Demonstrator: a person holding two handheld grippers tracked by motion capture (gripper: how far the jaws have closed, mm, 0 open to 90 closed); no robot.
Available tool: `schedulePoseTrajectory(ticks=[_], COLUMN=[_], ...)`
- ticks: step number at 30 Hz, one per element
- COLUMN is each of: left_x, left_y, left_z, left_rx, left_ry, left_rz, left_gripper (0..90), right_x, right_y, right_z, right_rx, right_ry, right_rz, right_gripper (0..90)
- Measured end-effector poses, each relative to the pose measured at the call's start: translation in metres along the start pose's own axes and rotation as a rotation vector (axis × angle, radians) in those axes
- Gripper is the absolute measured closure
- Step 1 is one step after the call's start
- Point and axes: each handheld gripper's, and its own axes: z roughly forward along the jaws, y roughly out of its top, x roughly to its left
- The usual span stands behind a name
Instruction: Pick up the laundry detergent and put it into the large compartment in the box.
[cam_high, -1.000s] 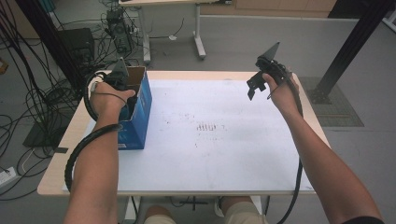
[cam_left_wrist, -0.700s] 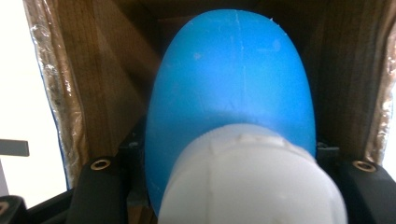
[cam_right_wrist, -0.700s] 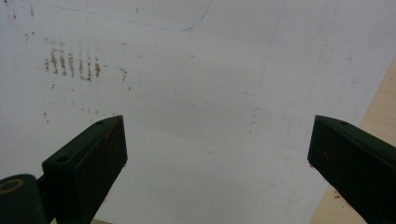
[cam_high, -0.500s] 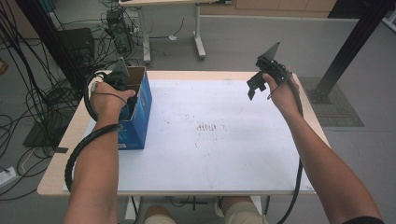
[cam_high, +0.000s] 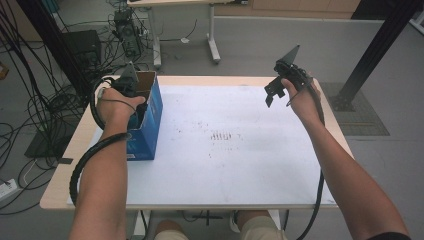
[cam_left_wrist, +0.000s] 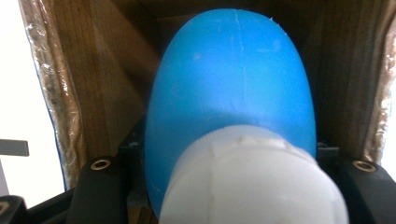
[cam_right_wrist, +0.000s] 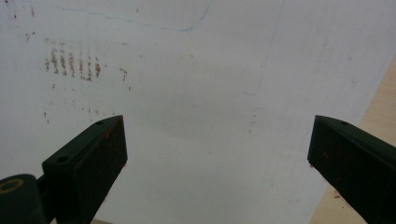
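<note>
A blue cardboard box (cam_high: 150, 117) with its top open stands at the table's left side. My left gripper (cam_high: 132, 92) reaches down into it from above. In the left gripper view a blue rounded bottle (cam_left_wrist: 231, 84) with a white cap (cam_left_wrist: 252, 182) sits between the two black jaws, brown cardboard walls close around it; the jaws are shut on it. My right gripper (cam_high: 280, 97) hangs in the air over the back right of the table, jaws open with nothing between them. Below it the right gripper (cam_right_wrist: 215, 135) sees the white sheet (cam_right_wrist: 196, 70).
A white sheet (cam_high: 225, 165) covers most of the wooden table (cam_high: 60, 175) and carries a patch of brown smudges (cam_high: 222, 136). Cables and a dark case (cam_high: 85, 45) lie on the floor at the left. A black post (cam_high: 380, 45) rises at the right.
</note>
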Motion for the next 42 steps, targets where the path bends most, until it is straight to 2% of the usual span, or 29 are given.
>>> schedulePoseTrajectory(ticks=[42], left_x=[-0.0038], left_y=[0.0013], left_z=[-0.0003], left_rx=[0.001], left_ry=[0.011], left_rz=[0.008], left_gripper=[36.7], right_x=[-0.0005], right_y=[-0.0019], right_z=[-0.0017], right_rx=[-0.005], right_ry=[0.004], right_rz=[0.0], right_gripper=[4.7])
